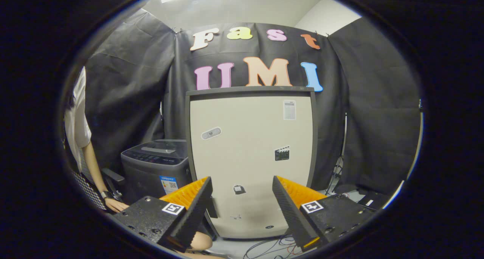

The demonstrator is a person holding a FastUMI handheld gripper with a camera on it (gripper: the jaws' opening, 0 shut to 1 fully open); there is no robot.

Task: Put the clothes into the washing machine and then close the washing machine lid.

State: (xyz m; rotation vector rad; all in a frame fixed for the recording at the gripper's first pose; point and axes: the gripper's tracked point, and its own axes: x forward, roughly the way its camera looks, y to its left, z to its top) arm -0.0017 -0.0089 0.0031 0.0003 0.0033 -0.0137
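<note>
Far left of frame: a person (pixel 77 130) in a white top, hand (pixel 115 205) down low by my left finger. Lower left of centre: dark grey washing machine (pixel 155 168), lid (pixel 159 152) shut flat on top, well beyond my fingers. Centre: tall beige cabinet (pixel 251 157) with stickers, straight ahead. My claw (pixel 241 198) is spread wide, holding nothing, the cabinet's lower part showing between the fingers. Bottom centre: cables (pixel 272 247) on the floor.

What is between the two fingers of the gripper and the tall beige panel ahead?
Nothing: the open gripper holds nothing, and the gripper view looks straight through its gap onto the beige panel beyond.
</note>
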